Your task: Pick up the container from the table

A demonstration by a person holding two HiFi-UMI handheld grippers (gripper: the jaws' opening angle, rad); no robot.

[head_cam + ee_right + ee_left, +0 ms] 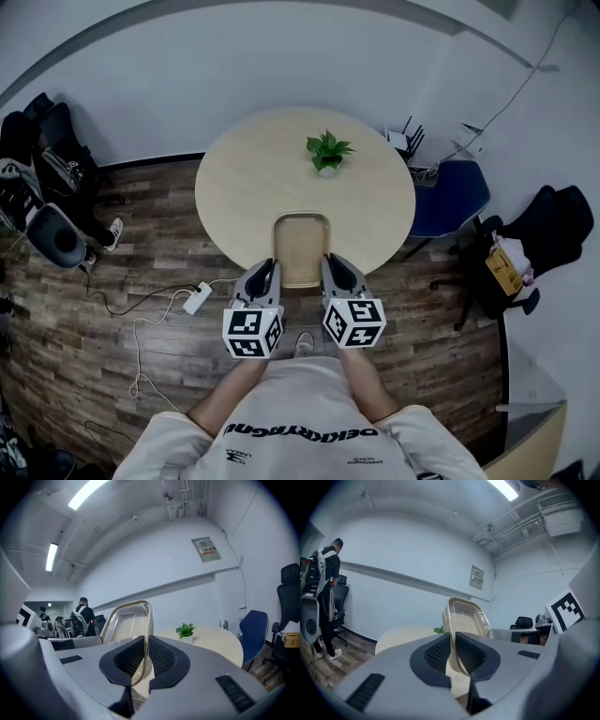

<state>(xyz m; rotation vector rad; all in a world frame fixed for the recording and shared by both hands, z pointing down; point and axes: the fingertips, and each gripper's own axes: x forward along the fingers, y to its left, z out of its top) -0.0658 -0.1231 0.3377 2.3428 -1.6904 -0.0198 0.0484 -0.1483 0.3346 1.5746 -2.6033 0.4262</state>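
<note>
A clear rectangular container [301,246] hangs above the near edge of the round beige table [253,178], held between both grippers. My left gripper [265,277] is shut on the container's left rim [457,656]. On the other side my right gripper [336,274] is shut on the right rim [146,648]. In both gripper views the container [464,616] [126,620] rises off the table, its long walls pinched between the black ribbed pads [438,652] [161,657].
A small potted plant [327,152] stands on the far half of the table. A blue chair [454,199] sits at the right, a black chair with items [525,253] further right. A white power strip with cable [196,298] lies on the wood floor. People stand at the left [328,597].
</note>
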